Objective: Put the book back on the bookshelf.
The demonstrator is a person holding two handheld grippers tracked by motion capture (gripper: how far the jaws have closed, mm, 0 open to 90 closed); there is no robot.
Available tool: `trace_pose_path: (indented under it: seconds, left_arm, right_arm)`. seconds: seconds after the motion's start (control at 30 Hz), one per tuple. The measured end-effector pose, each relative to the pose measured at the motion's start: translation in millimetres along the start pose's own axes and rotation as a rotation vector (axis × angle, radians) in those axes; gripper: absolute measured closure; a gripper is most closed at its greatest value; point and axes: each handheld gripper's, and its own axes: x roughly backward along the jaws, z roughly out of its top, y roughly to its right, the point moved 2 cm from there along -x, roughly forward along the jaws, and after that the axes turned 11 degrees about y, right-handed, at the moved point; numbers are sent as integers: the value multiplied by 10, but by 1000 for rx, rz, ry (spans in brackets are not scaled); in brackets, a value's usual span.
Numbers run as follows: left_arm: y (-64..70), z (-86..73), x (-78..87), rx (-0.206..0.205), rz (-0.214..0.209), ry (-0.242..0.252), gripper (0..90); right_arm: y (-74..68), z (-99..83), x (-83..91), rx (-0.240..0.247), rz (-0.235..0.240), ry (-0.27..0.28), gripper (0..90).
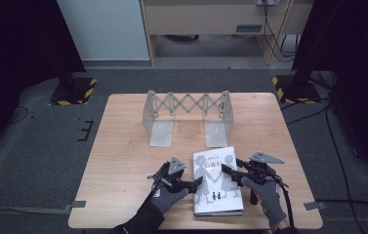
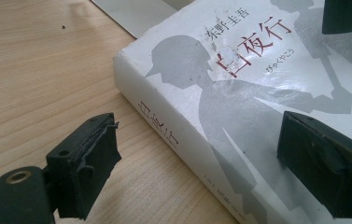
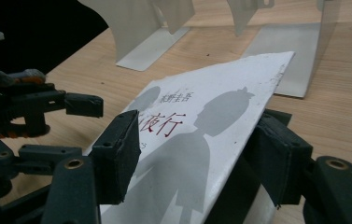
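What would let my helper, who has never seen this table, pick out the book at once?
On the pale wooden table, look at the near edge, in front of the grey metal expanding bookend rack. The thick white book lies flat there, its cover showing grey child silhouettes and red characters.

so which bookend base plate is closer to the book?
The right-hand base plate of the expandable bookend rack: its front edge nearly meets the book's far edge. The left-hand base plate lies off to the book's left.
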Motion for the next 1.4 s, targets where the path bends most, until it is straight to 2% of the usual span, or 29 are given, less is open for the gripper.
trace_pose_path:
  seconds: [0.47,0.6,0.63,0.67,0.7,0.83,0.9,1.03,1.17,1.23,1.33,1.4]
  left_arm:
    - [-14,-29,17,39,-10,11,141]
    - [-18,-37,14,44,-13,10,141]
    - [-19,-39,11,45,-13,11,141]
    - [-21,-41,12,40,-12,10,141]
    - [-21,-41,15,37,-11,11,141]
    - [0,-54,10,39,-29,8,94]
    - [21,-64,-5,53,-38,9,76]
    - [14,-67,-11,57,-36,6,63]
    - [-15,-77,-22,85,-55,-2,64]
    - [-20,-83,-20,91,-63,-2,70]
    - [-2,-71,3,101,-84,-4,152]
    - [10,-66,14,96,-91,-3,191]
  right_arm:
    - [-72,-6,-124,-39,17,-13,339]
    - [-99,-53,-169,-45,30,-48,354]
    - [-104,-75,-182,-40,30,-67,367]
    - [-120,-104,-202,-47,41,-93,345]
    - [-124,-126,-221,-25,31,-99,342]
    - [-123,-127,-223,-29,31,-98,345]
    - [-133,-143,-226,-17,32,-86,309]
    - [-150,-158,-230,-4,25,-81,291]
    - [-142,-165,-228,-6,26,-76,307]
    - [-115,-164,-220,-28,12,-65,378]
    - [-78,-166,-211,-74,10,-52,436]
    - [-67,-158,-208,-87,5,-58,468]
